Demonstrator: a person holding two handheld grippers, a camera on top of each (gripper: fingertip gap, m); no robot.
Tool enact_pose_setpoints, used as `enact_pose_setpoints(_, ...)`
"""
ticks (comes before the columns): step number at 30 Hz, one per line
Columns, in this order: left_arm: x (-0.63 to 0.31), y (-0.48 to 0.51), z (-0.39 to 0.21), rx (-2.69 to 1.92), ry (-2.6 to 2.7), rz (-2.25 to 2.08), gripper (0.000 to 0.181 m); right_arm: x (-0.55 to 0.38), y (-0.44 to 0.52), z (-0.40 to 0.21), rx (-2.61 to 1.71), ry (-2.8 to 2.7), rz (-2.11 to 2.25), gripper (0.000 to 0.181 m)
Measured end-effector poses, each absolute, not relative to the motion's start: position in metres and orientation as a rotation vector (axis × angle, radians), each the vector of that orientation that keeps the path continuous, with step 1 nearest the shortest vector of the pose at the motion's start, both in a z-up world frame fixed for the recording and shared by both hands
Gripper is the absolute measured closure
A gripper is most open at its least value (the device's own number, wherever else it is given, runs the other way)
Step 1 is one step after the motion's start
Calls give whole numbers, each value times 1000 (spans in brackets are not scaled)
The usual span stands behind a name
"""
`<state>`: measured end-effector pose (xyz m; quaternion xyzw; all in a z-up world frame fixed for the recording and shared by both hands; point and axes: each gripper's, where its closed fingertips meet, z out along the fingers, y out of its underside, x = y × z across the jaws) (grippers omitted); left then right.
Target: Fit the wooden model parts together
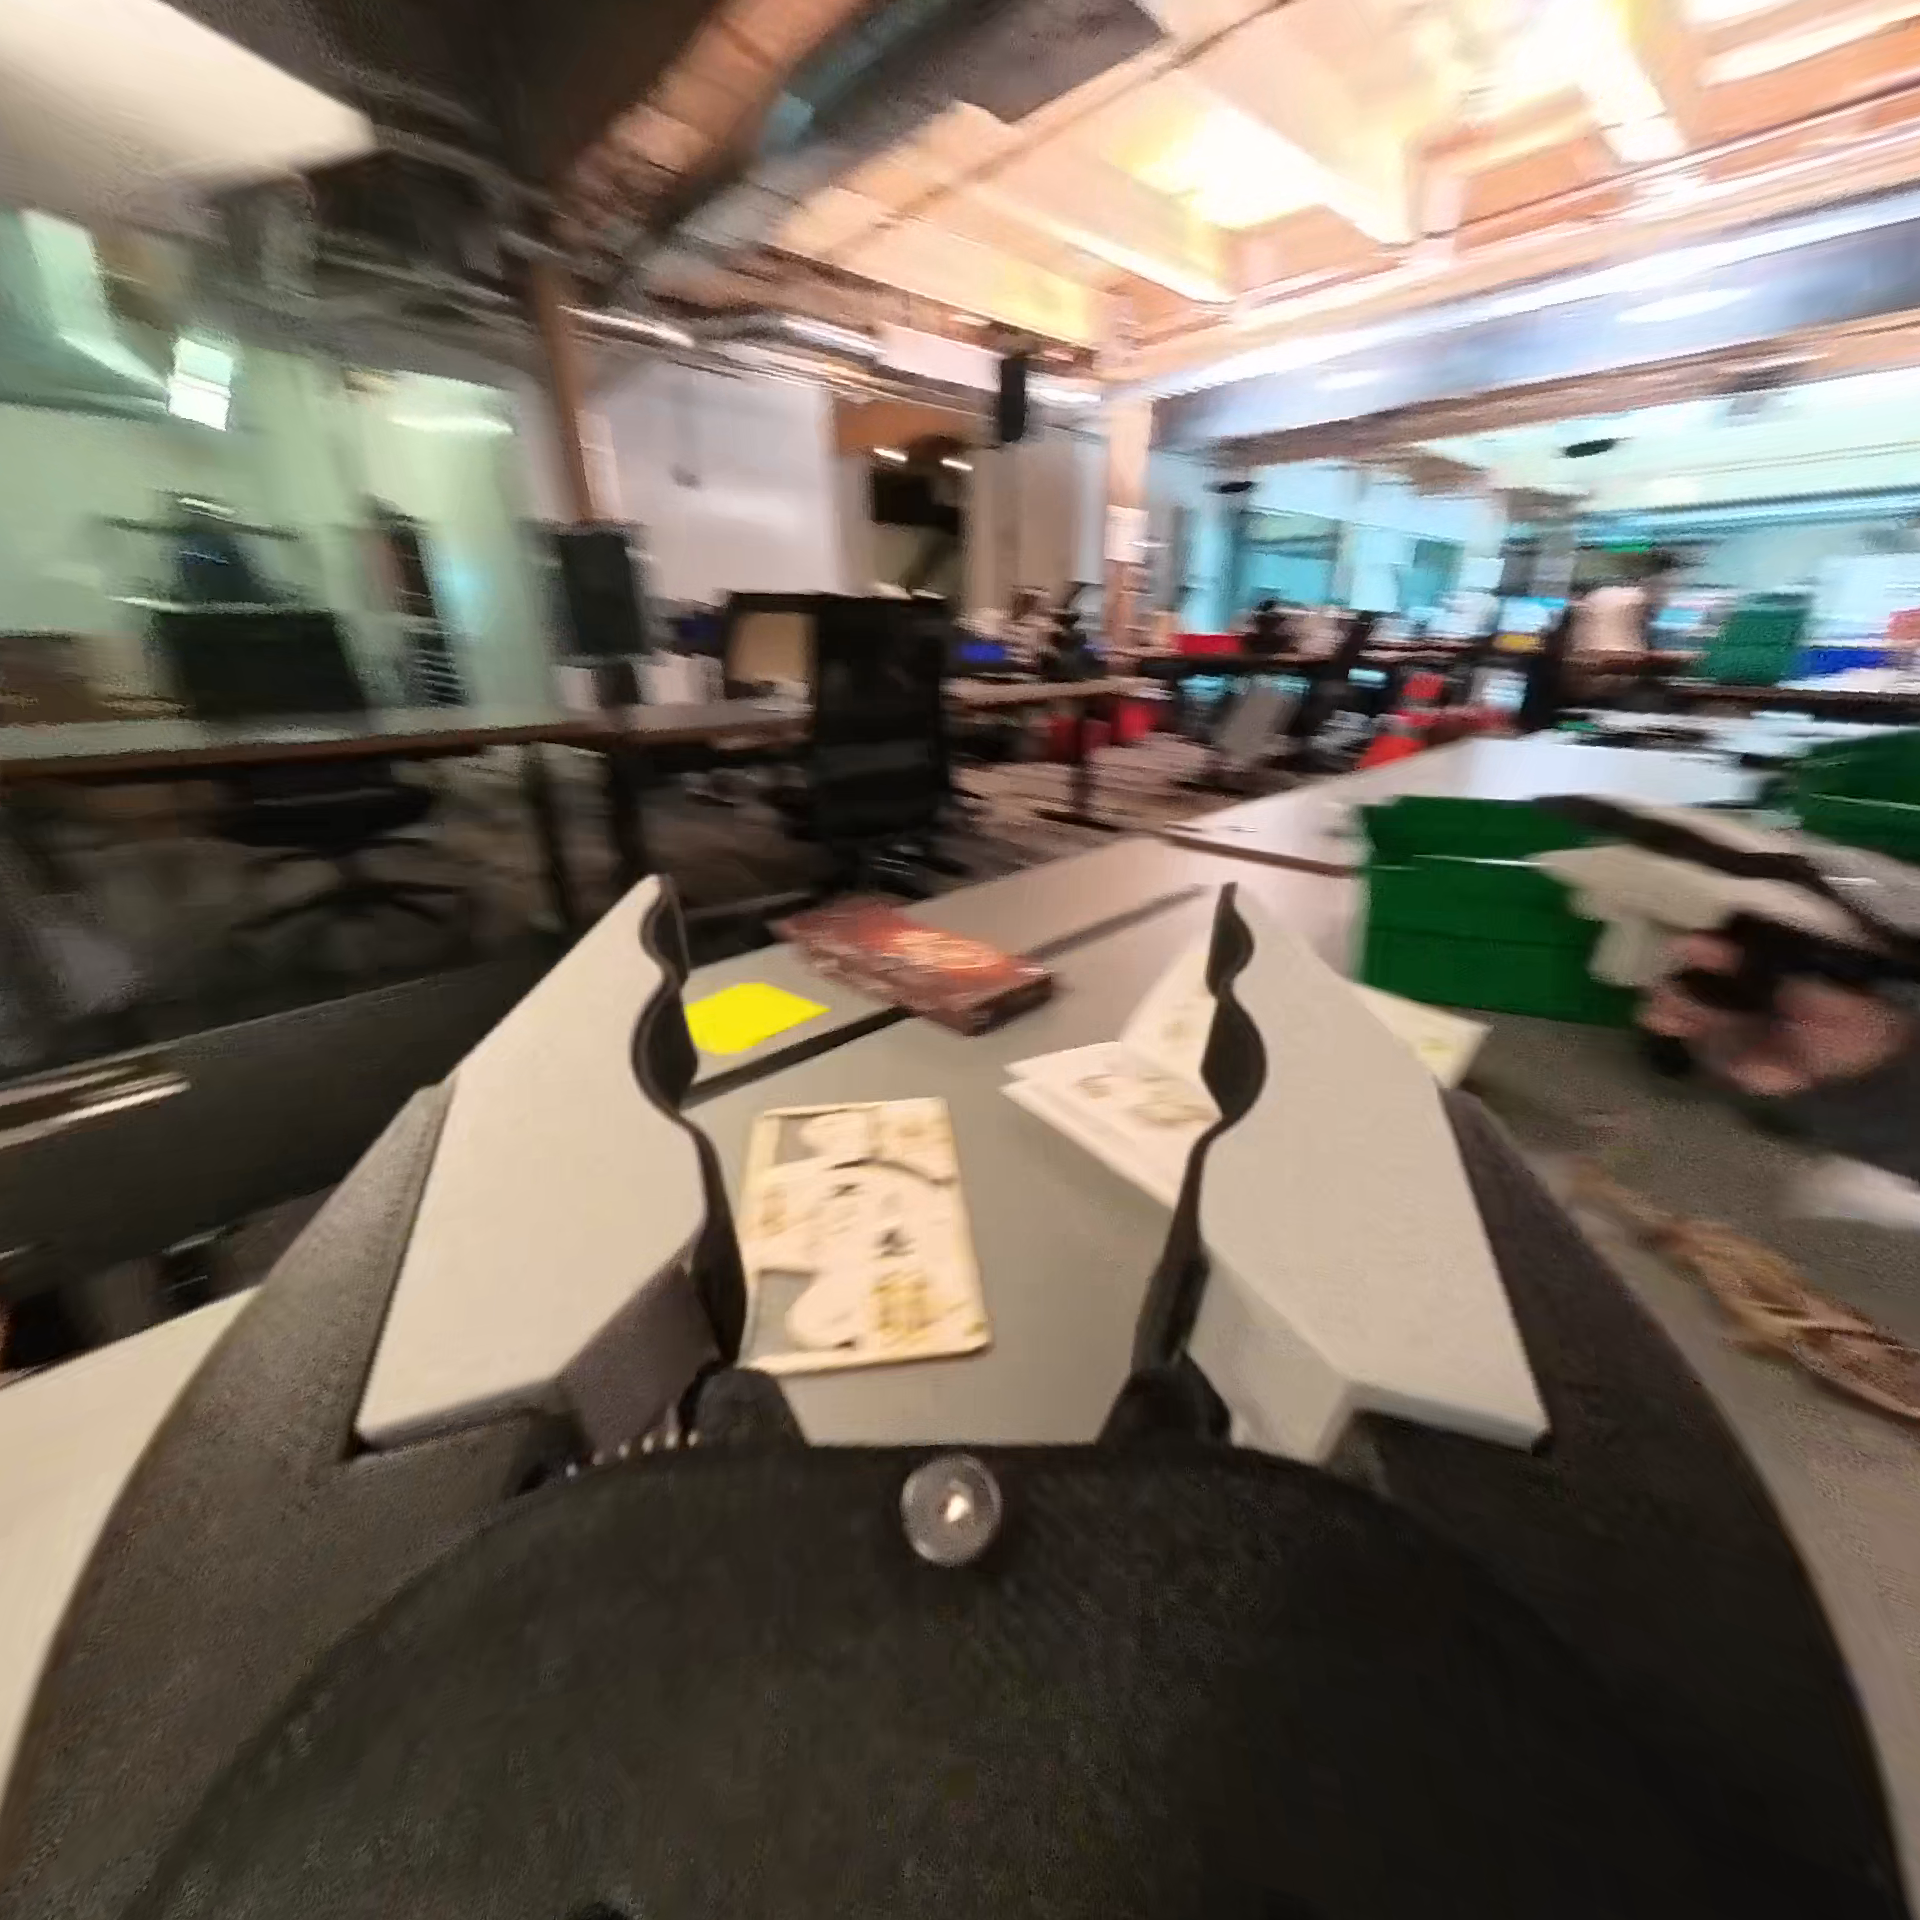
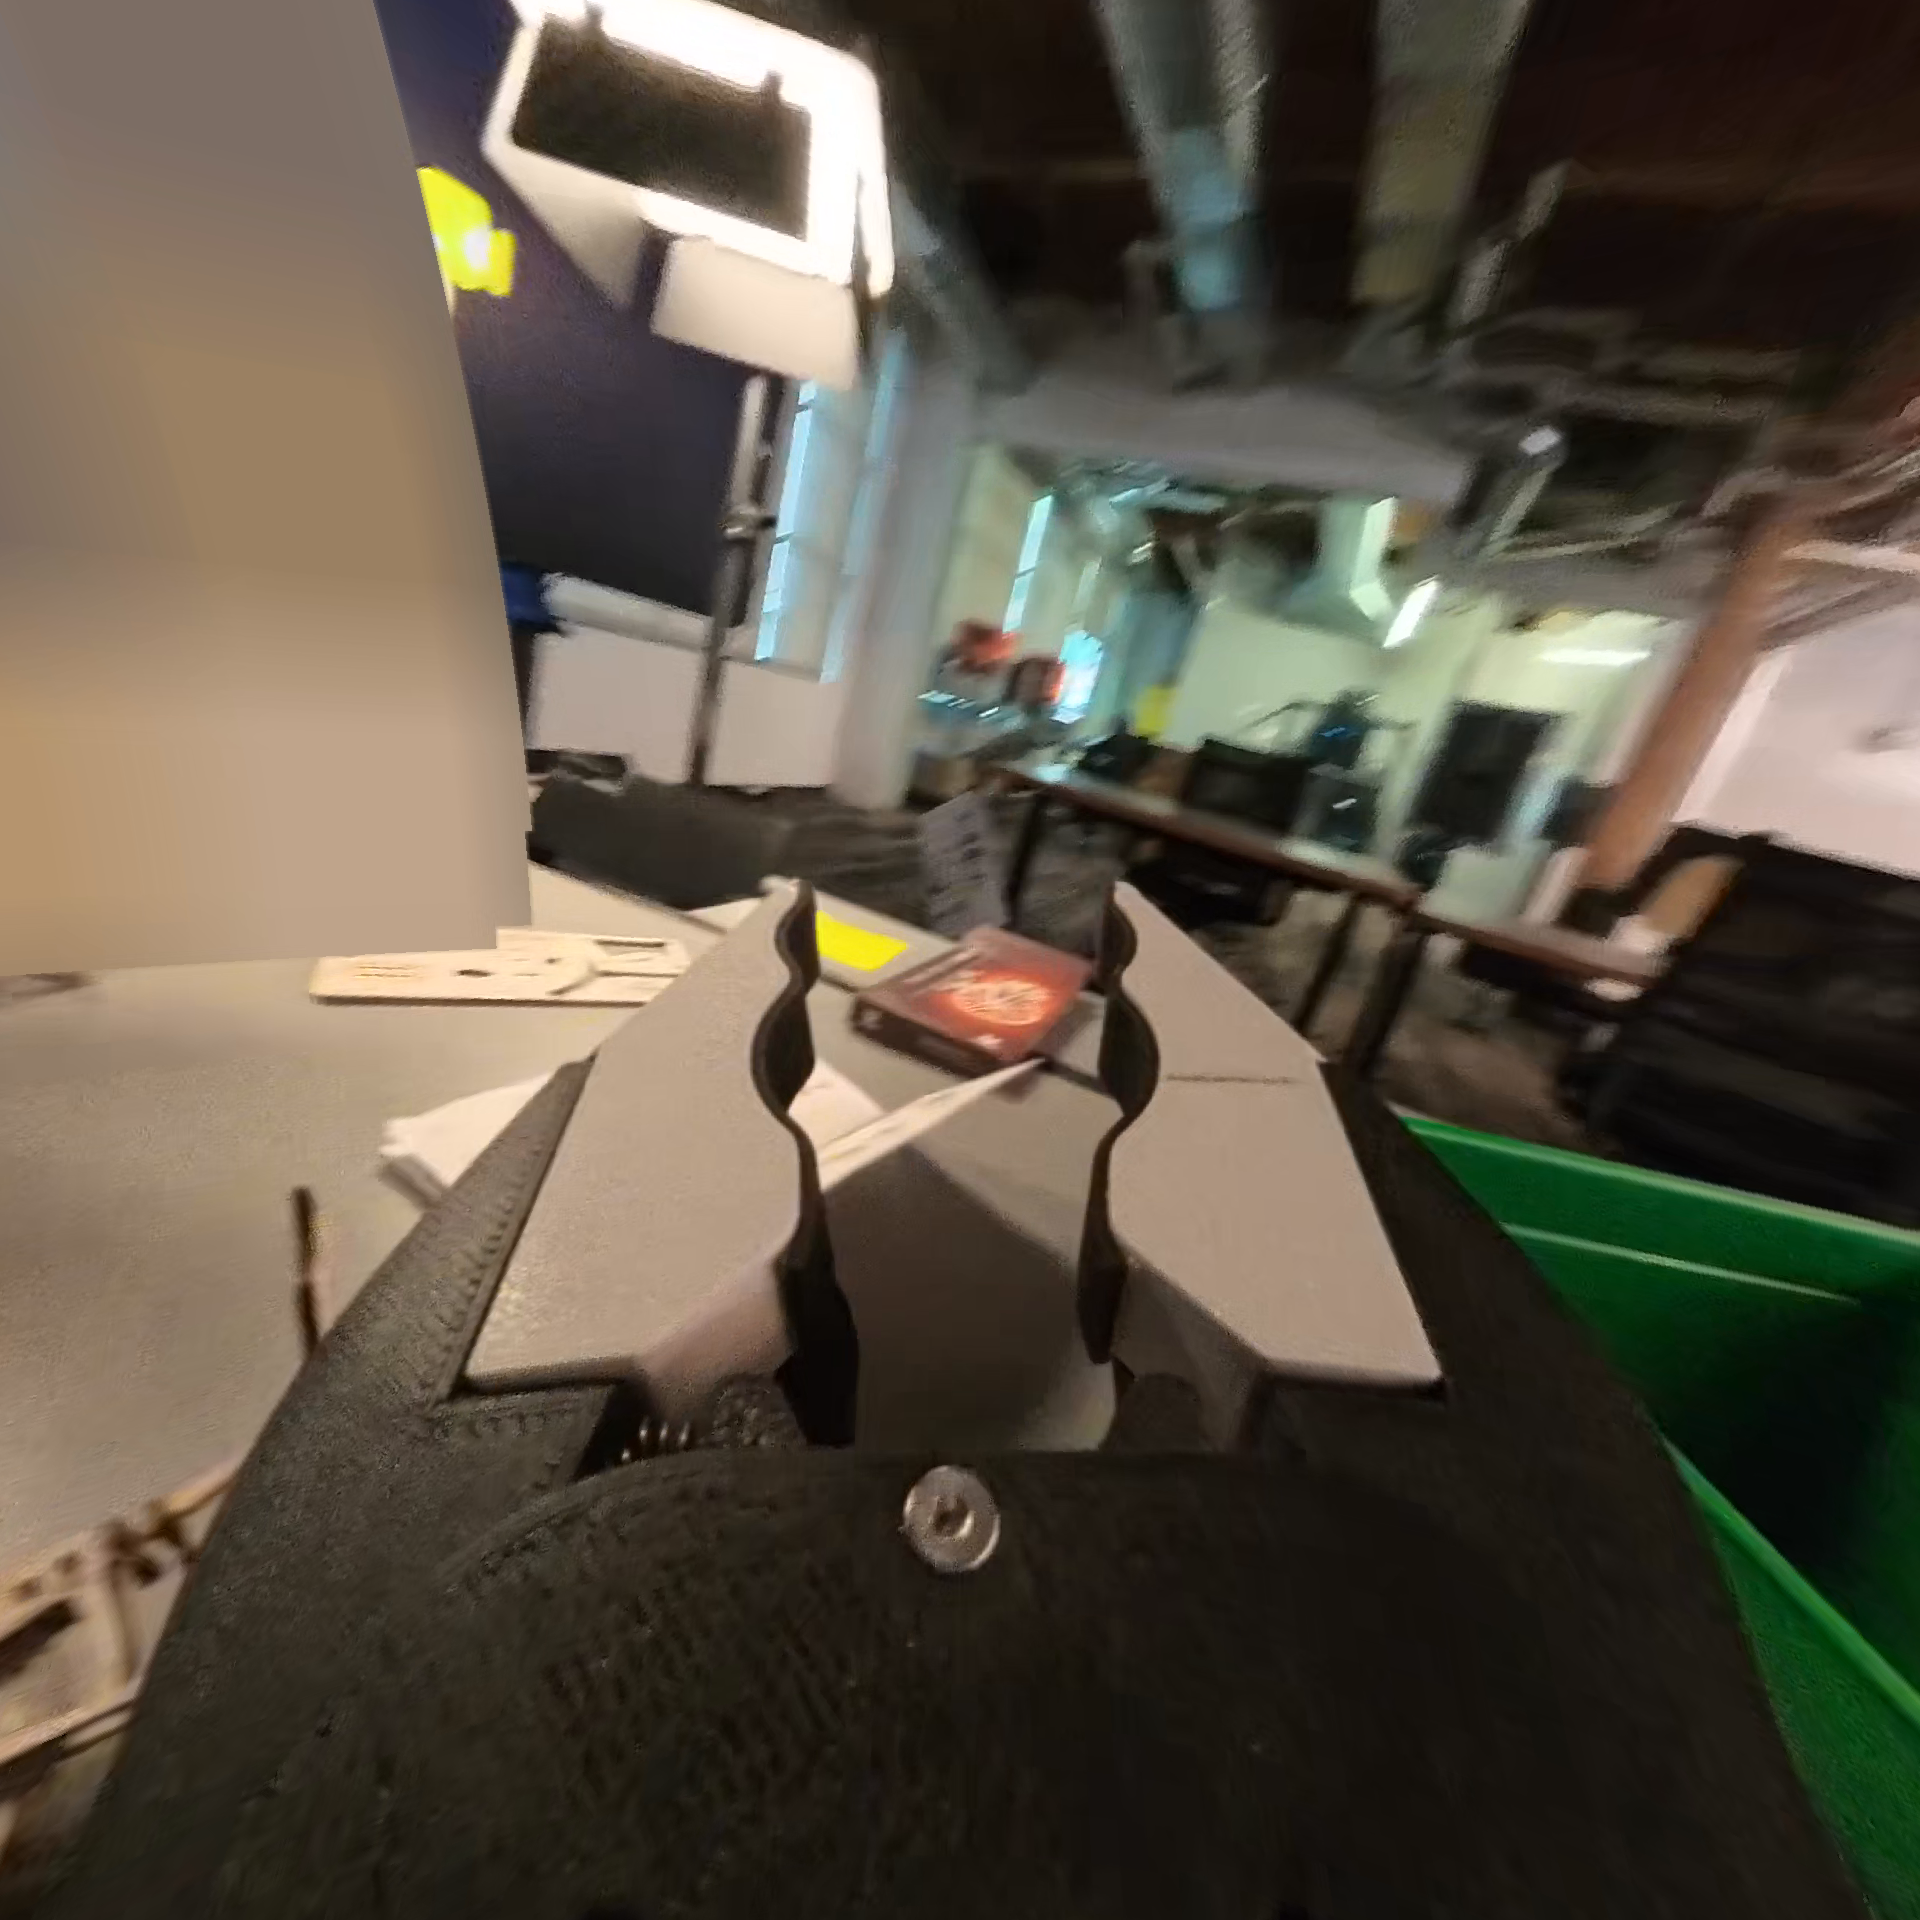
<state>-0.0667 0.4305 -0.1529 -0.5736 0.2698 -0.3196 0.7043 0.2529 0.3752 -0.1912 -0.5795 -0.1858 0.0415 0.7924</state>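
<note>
A pale wooden sheet of punched-out model parts (image 1: pixel 868 1236) lies flat on the grey table (image 1: pixel 1039 1299), just beyond and between my left gripper's fingers. My left gripper (image 1: pixel 940 914) is open and empty above it. Brown wooden parts (image 1: pixel 1787 1320) lie at the right of the table. My right gripper (image 2: pixel 961 914) is open and empty, held above the table; it also shows blurred at the right in the left wrist view (image 1: pixel 1683 914). The sheet (image 2: pixel 499 977) shows far left in the right wrist view, and wooden pieces (image 2: pixel 62 1621) lie at the bottom left.
An open instruction booklet (image 1: pixel 1132 1101) lies right of the sheet. A dark red box (image 1: pixel 925 961) and a yellow note (image 1: pixel 748 1013) lie farther back. Green crates (image 1: pixel 1475 925) stand at the right, close beside my right gripper (image 2: pixel 1714 1382). Desks and chairs stand beyond the table edge.
</note>
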Motion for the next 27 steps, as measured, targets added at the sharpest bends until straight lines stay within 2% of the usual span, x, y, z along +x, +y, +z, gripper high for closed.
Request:
enact_pose_setpoints(4,-140,432,-164,-1213,404,-491,92,273,372,-198,-1191,-393,-173,139)
enact_pose_setpoints(8,-168,434,-164,-1185,334,-464,93,272,378,-212,-1233,-433,-223,144)
enact_pose_setpoints(15,-173,441,-178,-1178,308,-448,98,260,379,-219,-1233,-541,-303,152)
enact_pose_setpoints(27,-169,437,-174,-1170,300,-567,100,278,379,-215,-1250,-441,-281,153)
